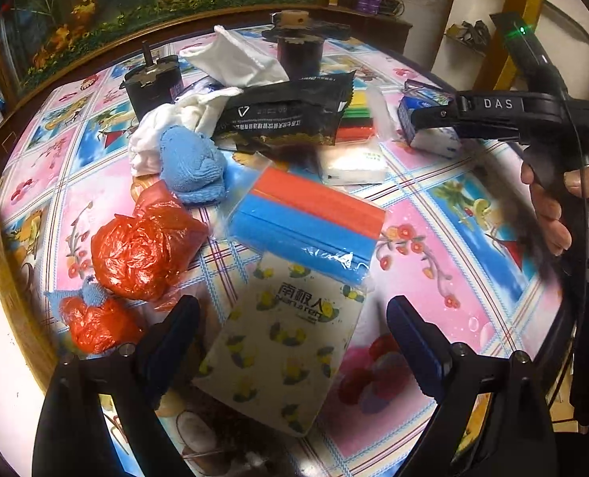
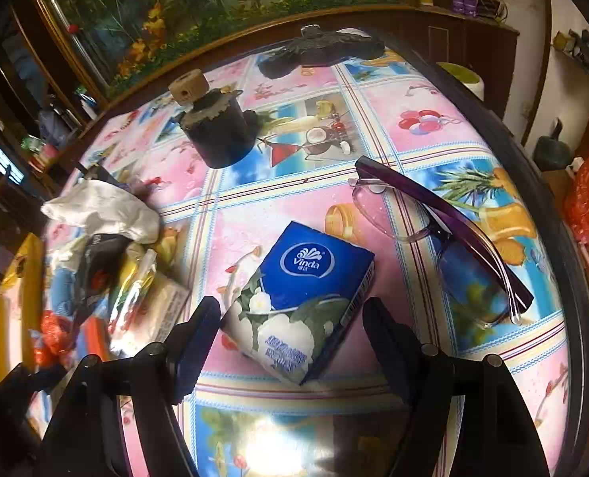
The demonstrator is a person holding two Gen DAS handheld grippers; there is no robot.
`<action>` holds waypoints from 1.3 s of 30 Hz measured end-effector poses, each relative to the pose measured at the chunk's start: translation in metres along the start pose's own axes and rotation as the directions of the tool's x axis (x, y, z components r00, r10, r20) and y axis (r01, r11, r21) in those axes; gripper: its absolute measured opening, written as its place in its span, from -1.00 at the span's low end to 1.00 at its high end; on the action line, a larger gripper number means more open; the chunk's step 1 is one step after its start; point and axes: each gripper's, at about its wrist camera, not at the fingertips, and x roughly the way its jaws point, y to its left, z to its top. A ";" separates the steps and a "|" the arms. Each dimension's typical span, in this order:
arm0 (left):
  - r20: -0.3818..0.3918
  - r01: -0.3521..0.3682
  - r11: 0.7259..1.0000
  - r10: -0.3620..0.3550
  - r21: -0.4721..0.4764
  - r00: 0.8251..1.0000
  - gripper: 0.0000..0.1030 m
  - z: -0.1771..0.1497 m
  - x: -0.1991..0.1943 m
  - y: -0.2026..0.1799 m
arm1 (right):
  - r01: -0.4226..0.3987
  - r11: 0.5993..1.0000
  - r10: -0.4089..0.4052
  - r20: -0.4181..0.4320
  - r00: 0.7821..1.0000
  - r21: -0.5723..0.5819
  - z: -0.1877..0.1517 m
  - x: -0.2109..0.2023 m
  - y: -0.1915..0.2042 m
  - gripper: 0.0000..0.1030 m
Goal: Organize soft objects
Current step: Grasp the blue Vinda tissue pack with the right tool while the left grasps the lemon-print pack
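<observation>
The right gripper (image 2: 290, 320) points down at a blue tissue pack (image 2: 300, 302) that lies flat on the table (image 2: 433, 91), on its flowered cloth, about midway across and toward the near edge. Its fingers (image 2: 193, 342) are spread, one on each side of the pack's near end, and neither pad presses on the wrapper. Just beyond the pack, toward the right edge, lies a pair of purple-framed glasses (image 2: 445, 234), folded, apart from the pack. A dark jar with a wooden stopper (image 2: 219, 131) stands further back, toward the far edge. The left gripper (image 1: 294, 338) hangs over a cream tissue pack with yellow flowers (image 1: 278, 349) near the table's near edge; its fingers (image 1: 413, 342) are also spread wide, with the pack lying between them and no pad on it. Overlapping that pack's far end is a bag of orange and blue sponges (image 1: 306, 218). To the left of these, near the left edge, sit two crumpled red plastic bags (image 1: 143, 250), and behind them a blue cloth (image 1: 191, 167) resting against a white cloth (image 1: 167, 127). A black foil packet (image 1: 286, 115) lies on top of the heap in the middle of the table, beside a stack of coloured strips (image 1: 356, 119) in clear wrap. A person's hand (image 1: 549, 214) grips the handle of the right gripper at the right edge.
</observation>
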 end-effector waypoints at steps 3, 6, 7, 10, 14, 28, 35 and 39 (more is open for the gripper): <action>-0.003 -0.032 0.999 0.032 -0.004 0.999 0.62 -0.002 0.004 -0.002 | 0.061 0.998 -0.061 0.003 0.998 -0.032 0.001 0.005 0.009 0.52; 0.033 -0.028 0.999 0.028 -0.016 0.999 0.28 -0.005 -0.004 -0.001 | 0.063 0.997 -0.062 0.026 0.998 -0.038 -0.002 0.004 0.008 0.33; 0.038 -0.014 0.999 0.015 -0.029 0.999 0.28 -0.007 -0.005 0.001 | 0.061 0.998 -0.059 0.035 0.998 -0.034 -0.003 0.002 0.006 0.30; 0.080 0.028 0.997 -0.022 -0.075 0.997 0.24 -0.013 -0.013 0.009 | 0.027 1.000 -0.027 0.075 0.997 0.003 -0.008 -0.008 -0.001 0.23; 0.154 0.060 0.990 -0.040 -0.131 0.987 0.24 -0.018 -0.025 0.021 | -0.050 0.999 0.047 0.216 0.975 0.009 -0.015 -0.034 0.004 0.23; 0.231 0.066 0.982 -0.024 -0.177 0.973 0.24 -0.022 -0.036 0.029 | -0.206 0.952 0.274 0.326 0.905 -0.226 -0.042 -0.048 0.093 0.24; 0.233 0.077 0.983 -0.037 -0.165 0.972 0.24 -0.022 -0.036 0.027 | -0.207 0.957 0.264 0.318 0.911 -0.202 -0.041 -0.041 0.084 0.24; 0.233 0.084 0.983 -0.043 -0.166 0.971 0.24 -0.022 -0.036 0.028 | -0.202 0.959 0.258 0.315 0.913 -0.199 -0.040 -0.039 0.083 0.24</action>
